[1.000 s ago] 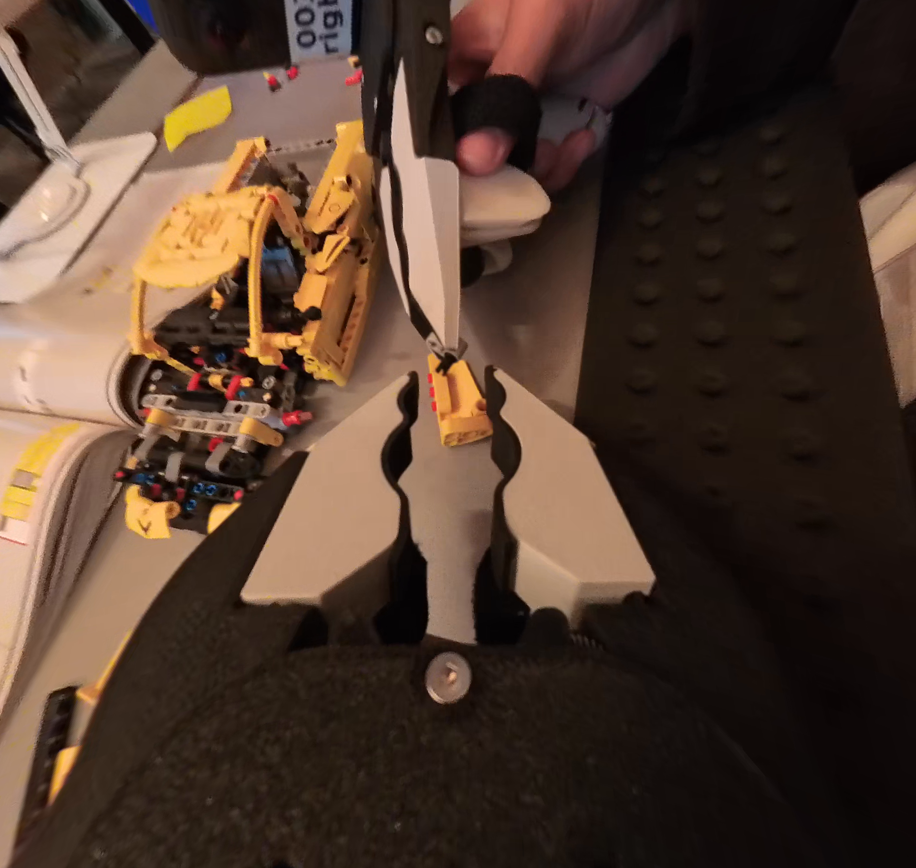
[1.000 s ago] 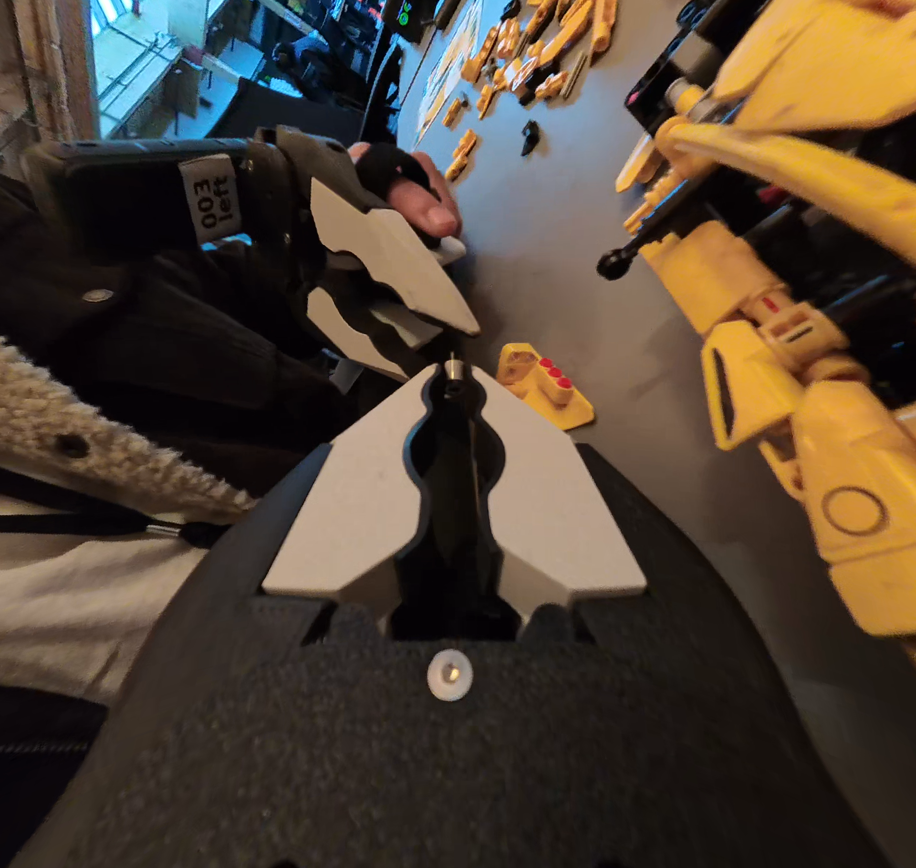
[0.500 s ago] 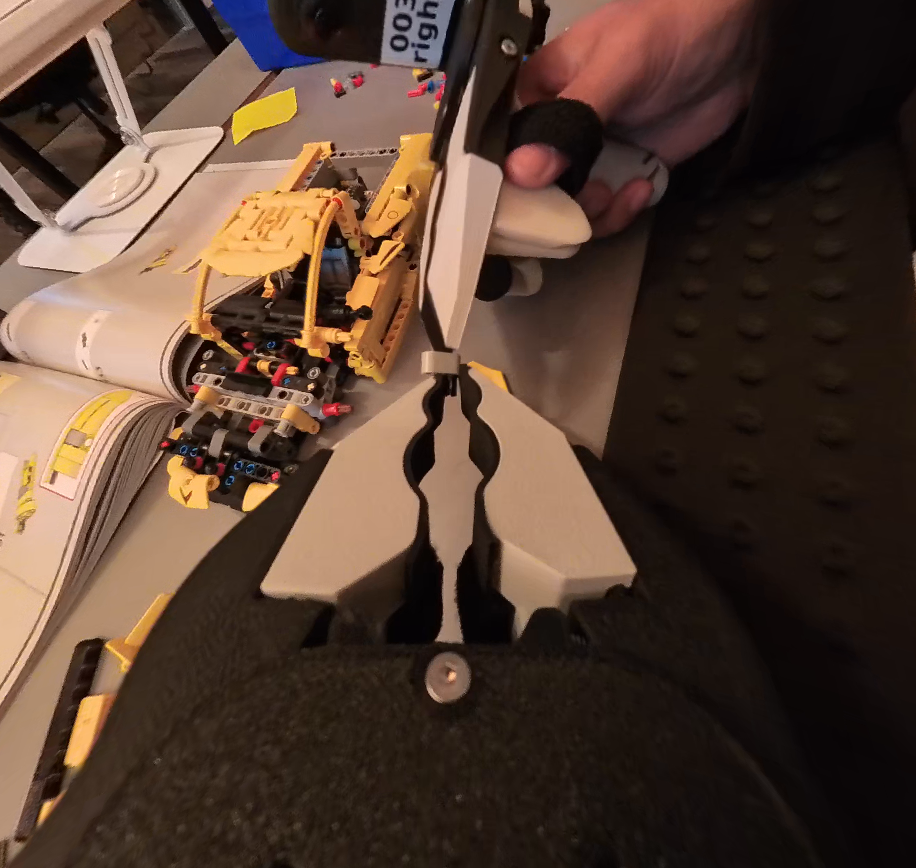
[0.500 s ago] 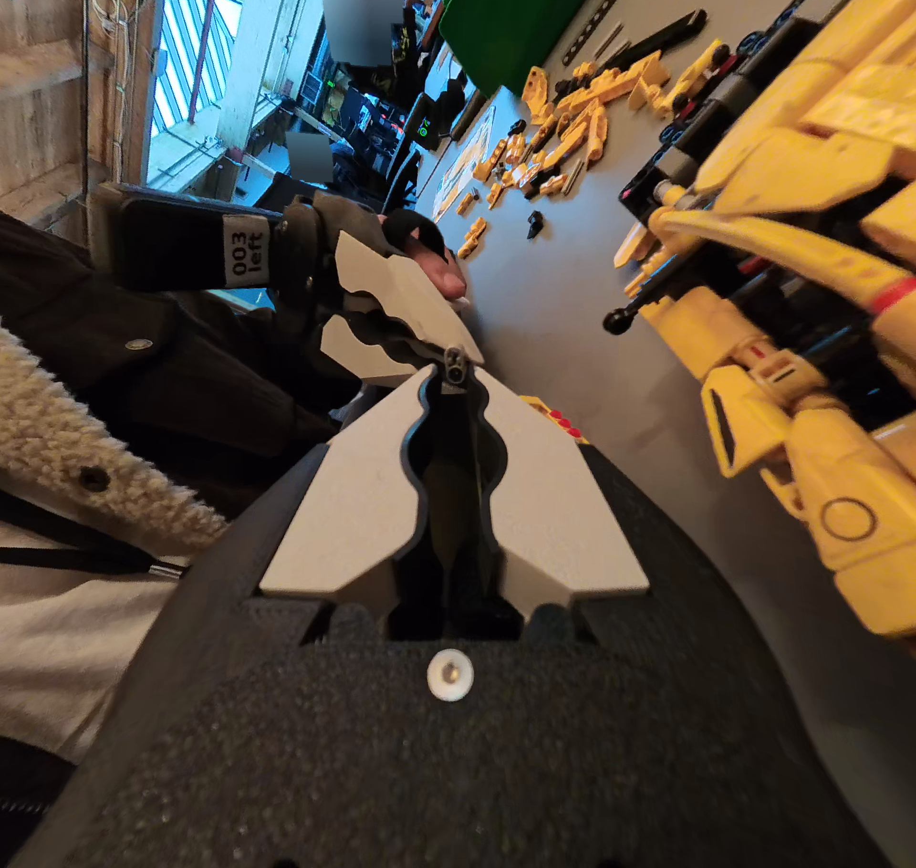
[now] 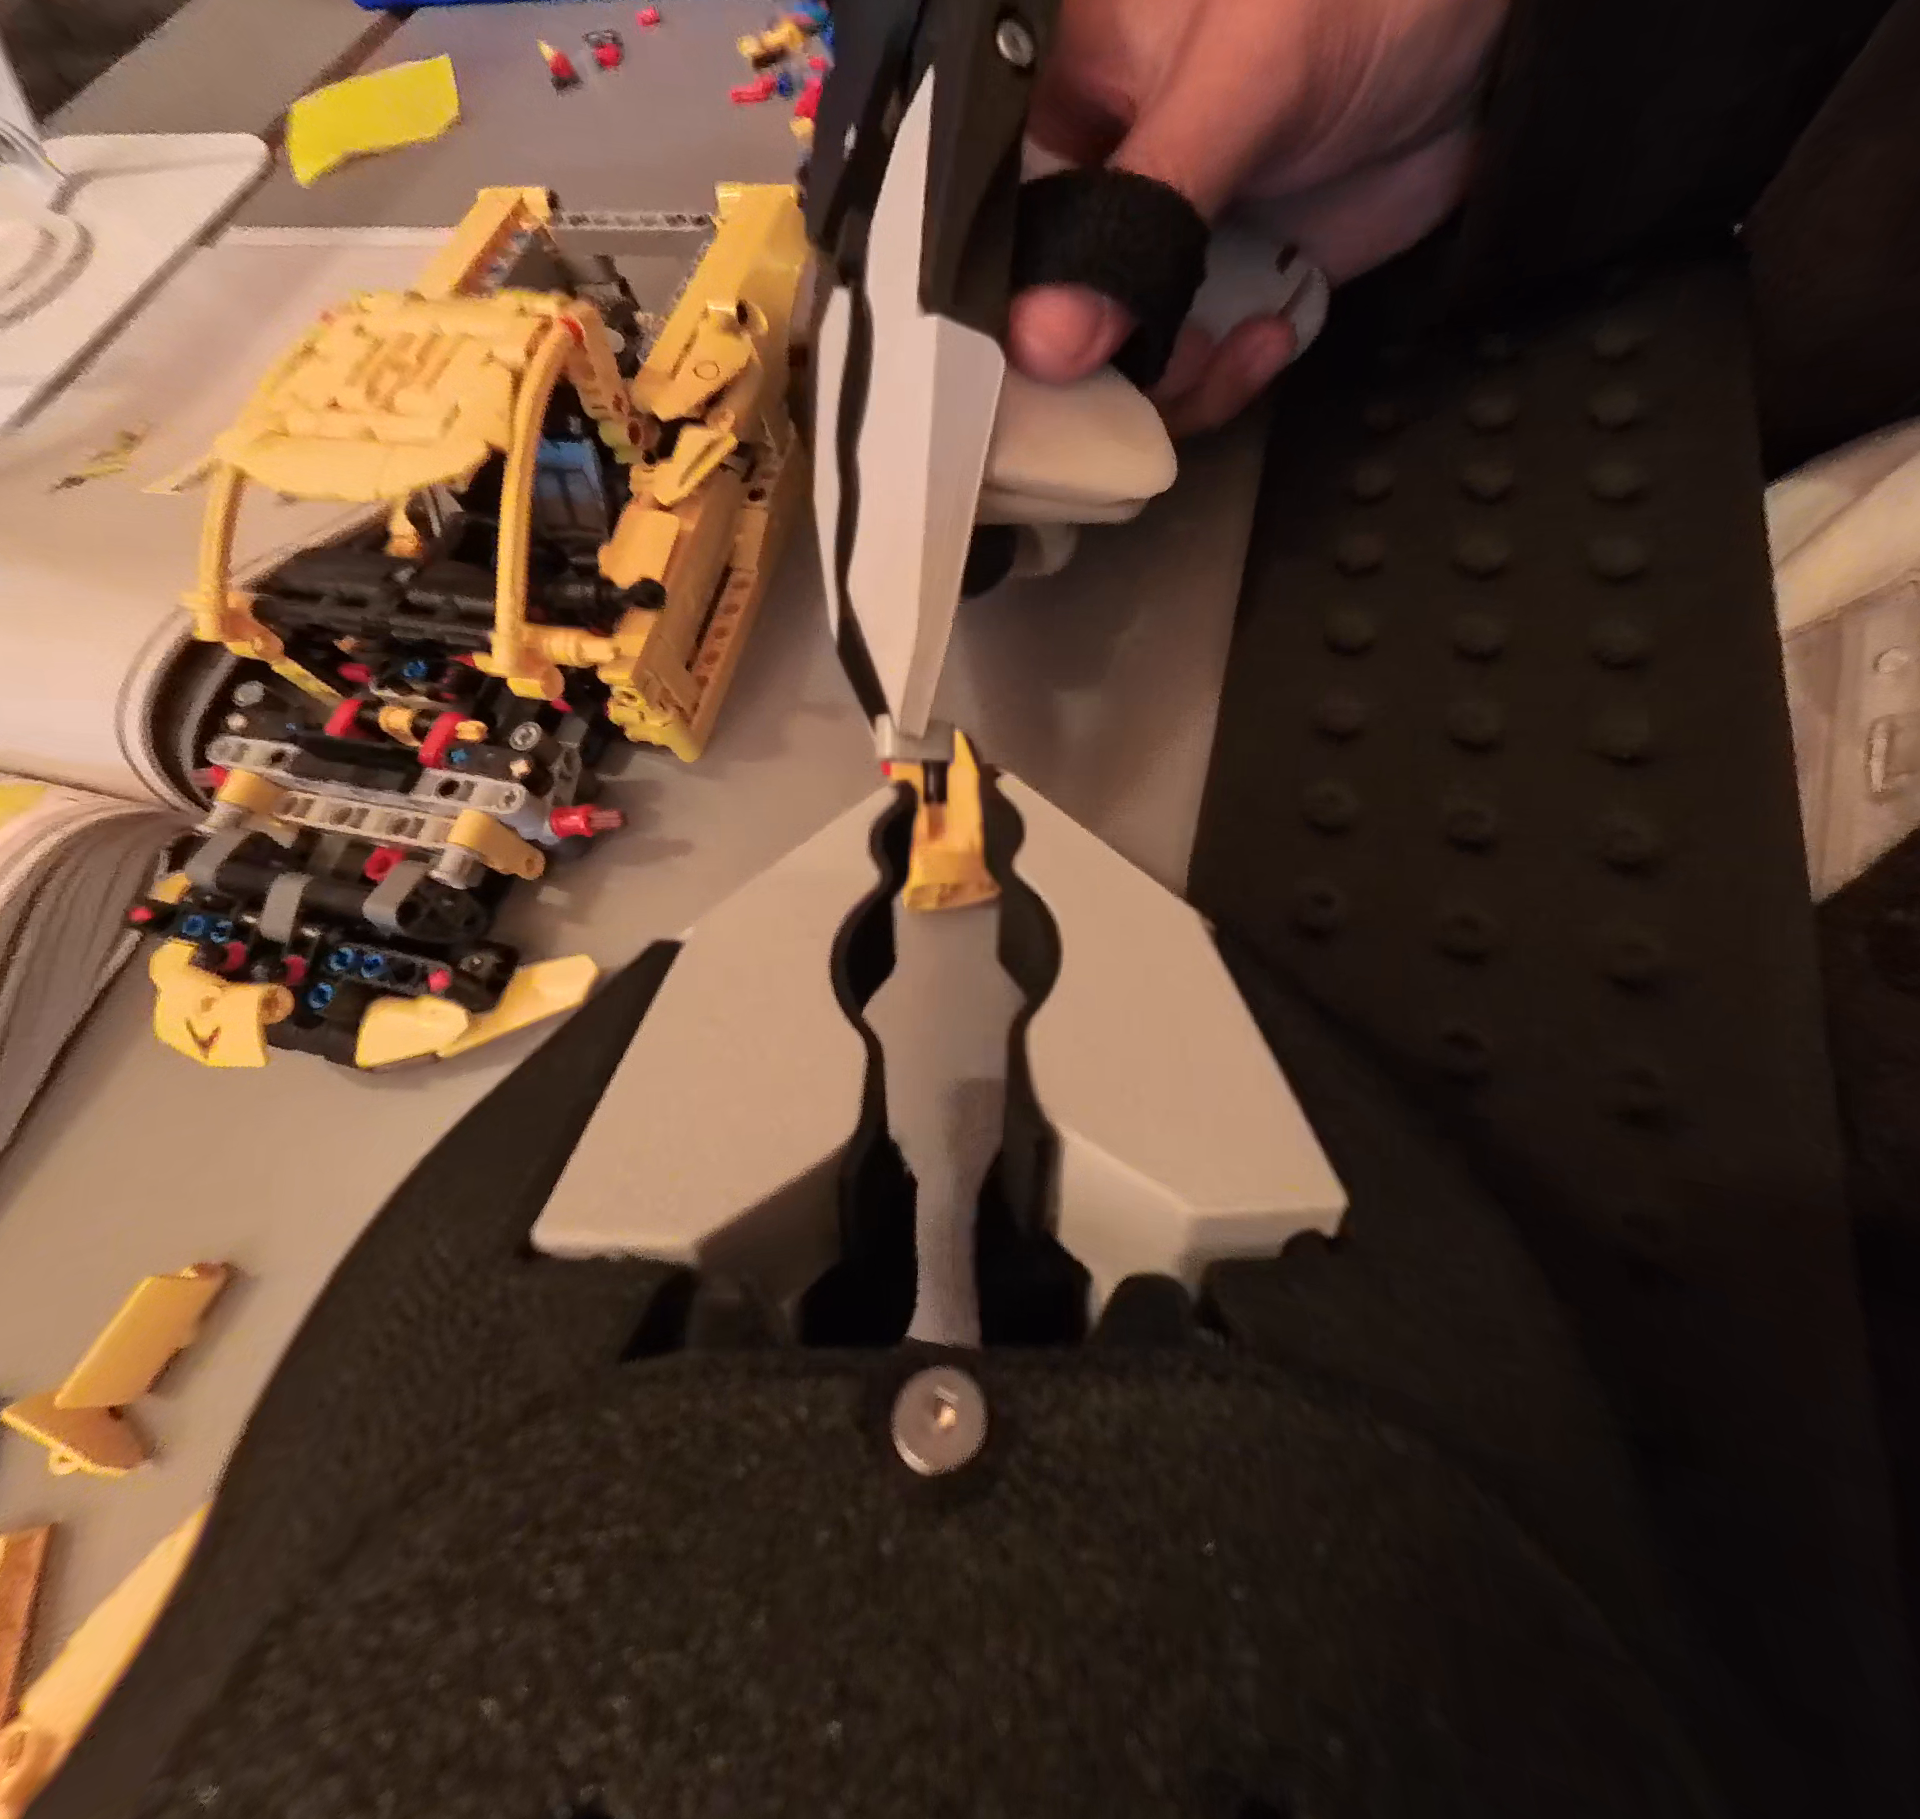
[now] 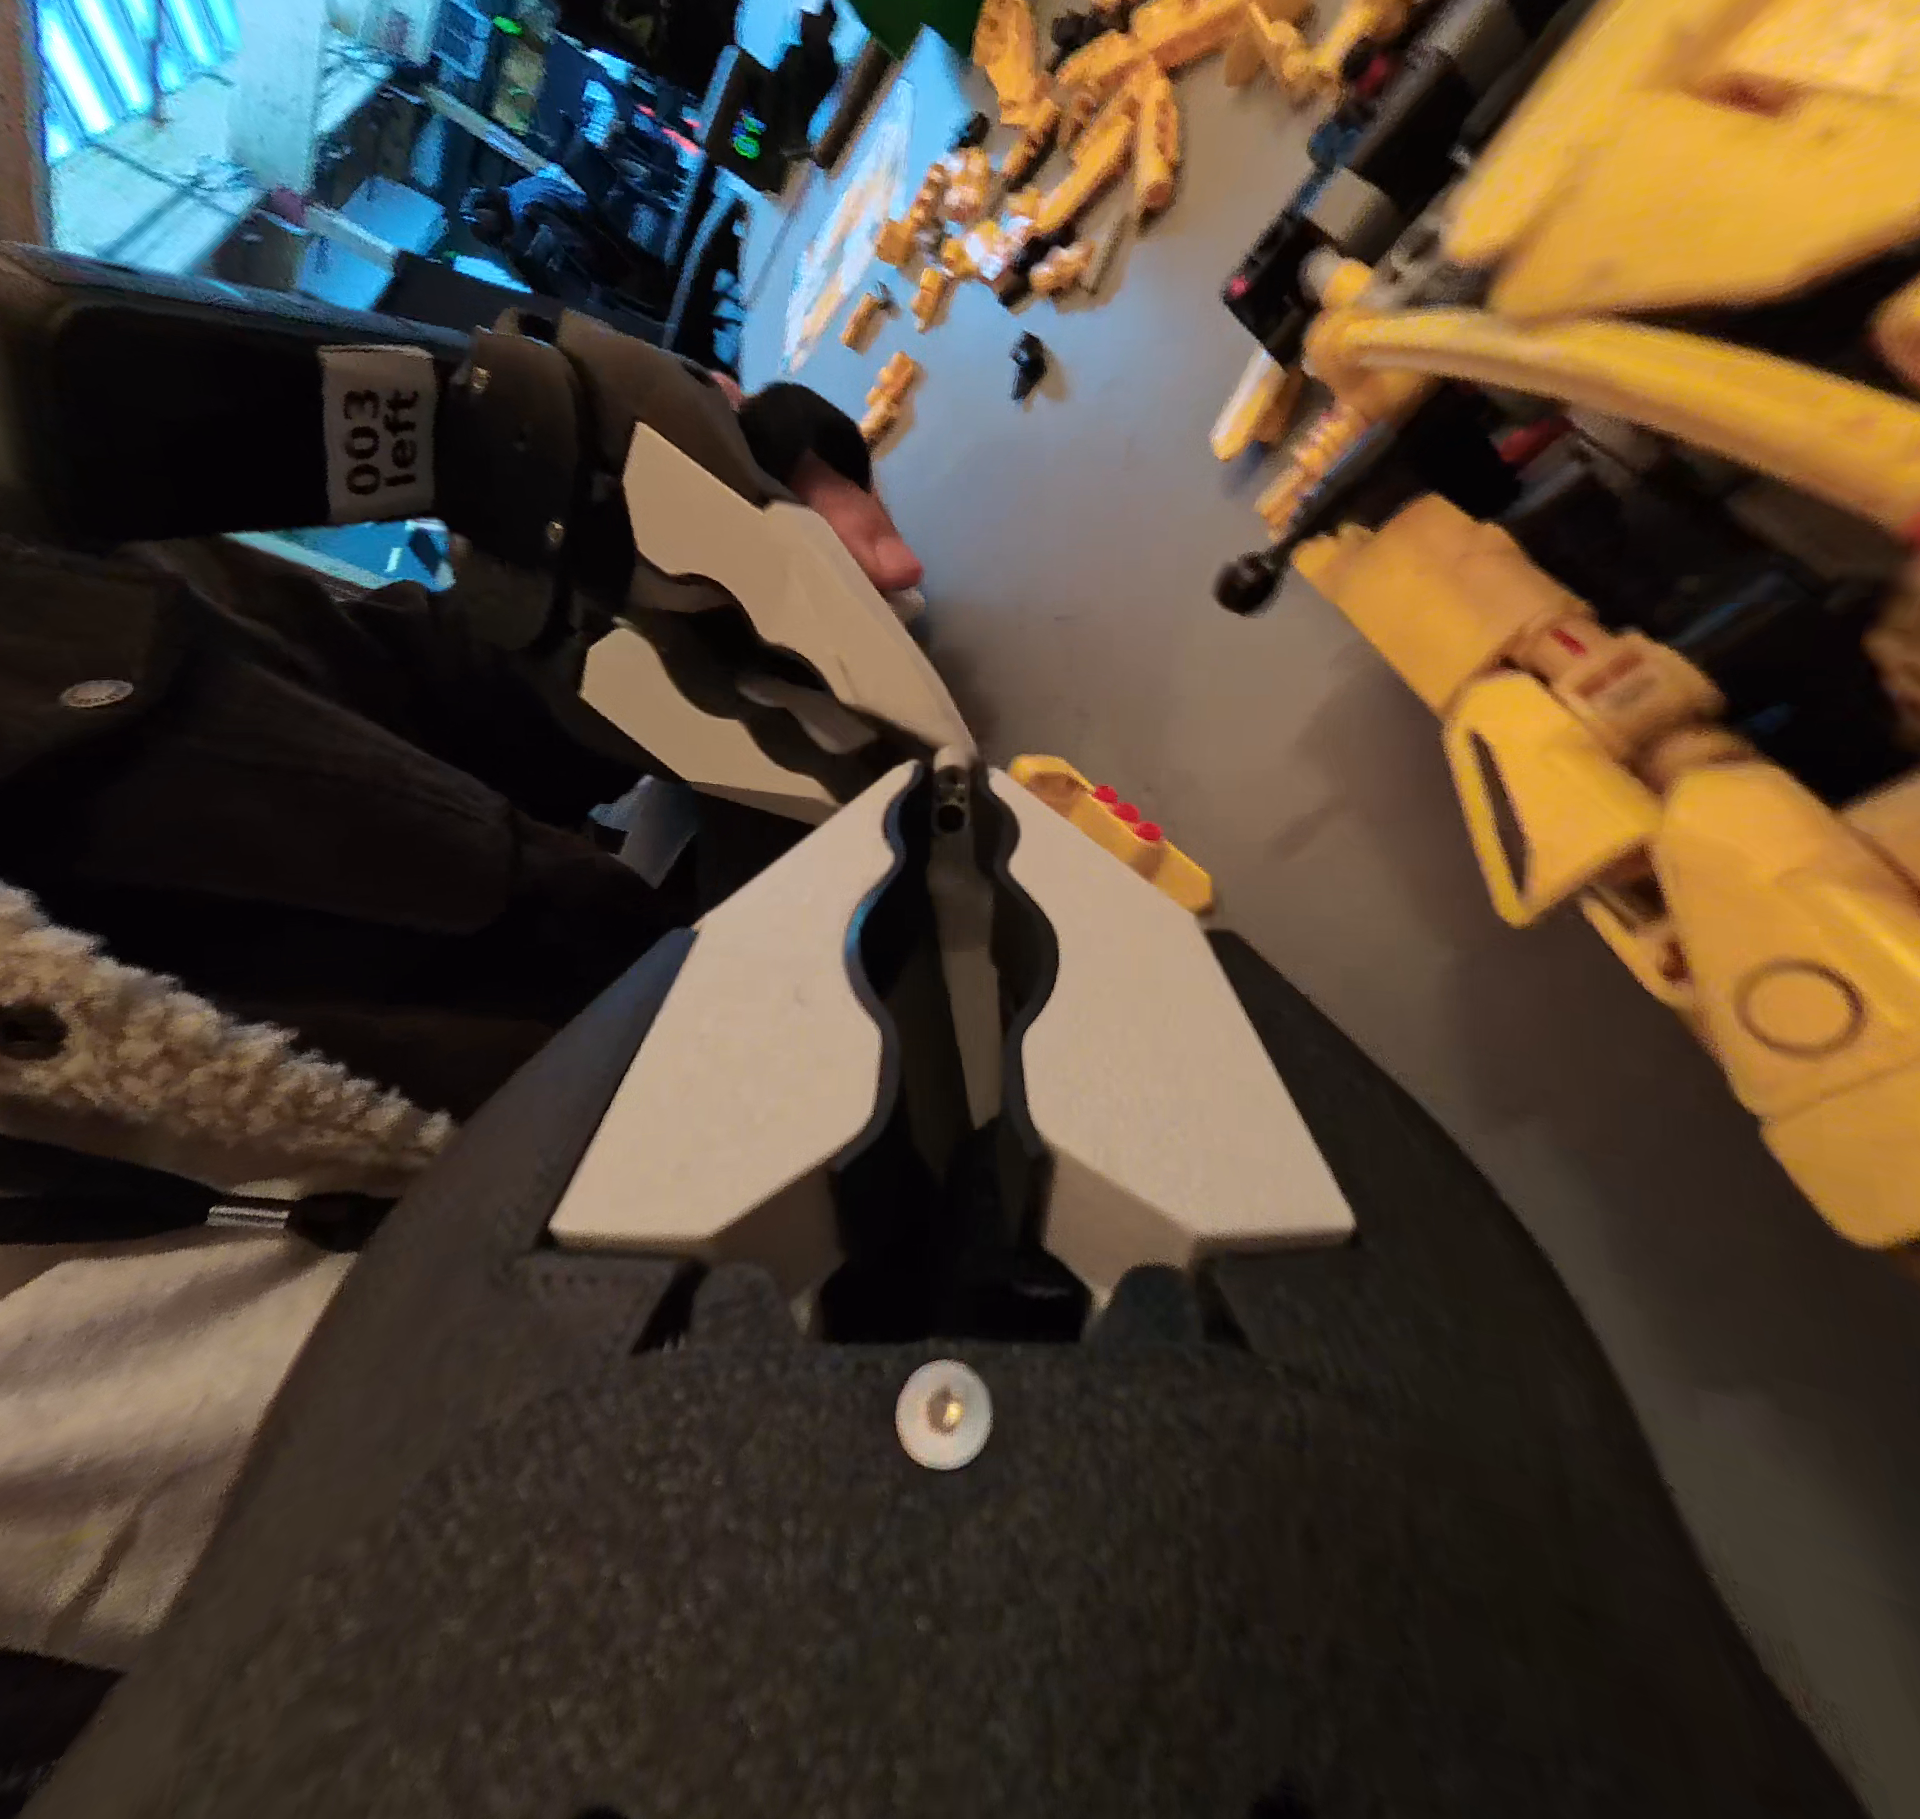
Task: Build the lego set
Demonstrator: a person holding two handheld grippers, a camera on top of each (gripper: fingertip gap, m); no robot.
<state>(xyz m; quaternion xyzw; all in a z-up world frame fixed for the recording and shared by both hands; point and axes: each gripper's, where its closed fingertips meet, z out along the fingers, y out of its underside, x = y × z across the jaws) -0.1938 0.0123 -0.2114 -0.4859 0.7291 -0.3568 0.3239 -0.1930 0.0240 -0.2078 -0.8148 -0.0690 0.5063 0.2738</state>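
Note:
A half-built yellow and black lego car [image 5: 468, 574] stands on the grey table [image 5: 727, 1094]; it fills the right of the right wrist view [image 6: 1662, 626]. A small yellow piece with red pins [image 5: 945, 850] lies on the table and shows in the gap between my left gripper's [image 5: 943, 795] fingertips, which are a little apart. It also shows beside my right fingertips [image 6: 1117, 829]. My right gripper [image 6: 954, 782] is shut on a small grey piece [image 6: 954, 795] and points down, tip to tip with the left gripper; the grey piece shows there too [image 5: 899, 739].
An open instruction book [image 5: 62, 689] lies under and left of the car. Loose yellow pieces lie at the near left [image 5: 135, 1354] and far along the table [image 6: 1091, 138]. Small coloured pins [image 5: 769, 55] are scattered beyond the car. The person's dark jacket [image 5: 1507, 834] lines the table's right edge. My two grippers' fingertips are within a few centimetres of each other.
My left gripper's fingers, almost together half a second ago, stand wider apart, and the yellow piece shows between them again. The right gripper has kept hold of the grey piece.

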